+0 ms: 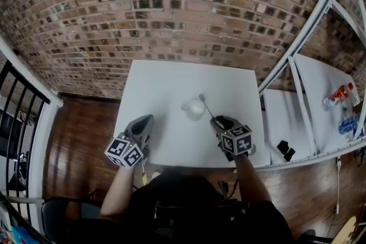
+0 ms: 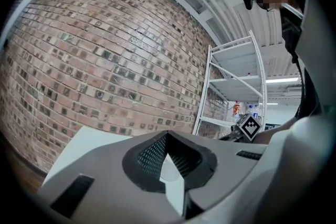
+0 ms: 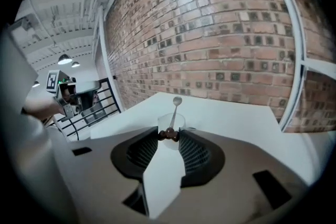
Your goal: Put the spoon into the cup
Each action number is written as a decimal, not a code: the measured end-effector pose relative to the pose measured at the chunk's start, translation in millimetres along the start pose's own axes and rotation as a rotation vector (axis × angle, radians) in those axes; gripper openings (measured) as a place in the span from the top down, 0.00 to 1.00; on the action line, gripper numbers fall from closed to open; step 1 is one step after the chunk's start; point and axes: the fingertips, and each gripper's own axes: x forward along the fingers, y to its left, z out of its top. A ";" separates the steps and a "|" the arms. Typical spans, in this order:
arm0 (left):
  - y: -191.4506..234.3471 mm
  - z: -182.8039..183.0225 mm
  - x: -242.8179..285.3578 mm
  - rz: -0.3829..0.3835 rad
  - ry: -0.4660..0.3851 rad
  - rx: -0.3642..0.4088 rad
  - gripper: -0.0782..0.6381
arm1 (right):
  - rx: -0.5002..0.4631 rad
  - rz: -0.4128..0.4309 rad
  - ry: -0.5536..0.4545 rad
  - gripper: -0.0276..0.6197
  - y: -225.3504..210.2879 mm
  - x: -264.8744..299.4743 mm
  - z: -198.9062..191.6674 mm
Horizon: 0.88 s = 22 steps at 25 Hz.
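surface (image 1: 171, 83): white and nearly bare. The cup stands about the middle.
left hand-held gripper (image 2: 167, 135): tips together with nothing in it, over the near left part of the surface, well apart from the cup. Leave it there unless you need to steady the cup.
right hand-held gripper (image 3: 168, 135): clamped narrow on the brown knob end of the spoon, just beside the cup on your side.
cup (image 1: 194, 109): clear and upright. It looks light, so a knock on the rim could tip it.
spoon (image 3: 177, 100): not in the cup yet. The stem slants away from you and the bowl end is past the far rim. Bring the bowl end over the mouth, tip it down and lower it, then open the jaws.
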 end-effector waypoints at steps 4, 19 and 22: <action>5.1 1.5 -6.4 0.026 -0.012 0.001 0.88 | -0.056 0.063 0.122 0.76 7.2 15.4 -14.5; 14.9 10.4 -22.9 0.082 -0.045 0.003 0.88 | -0.199 0.112 0.368 0.76 1.2 37.6 -17.9; 14.4 10.7 -23.5 0.085 -0.046 0.007 0.88 | -0.194 0.105 0.358 0.75 -2.7 42.6 -13.8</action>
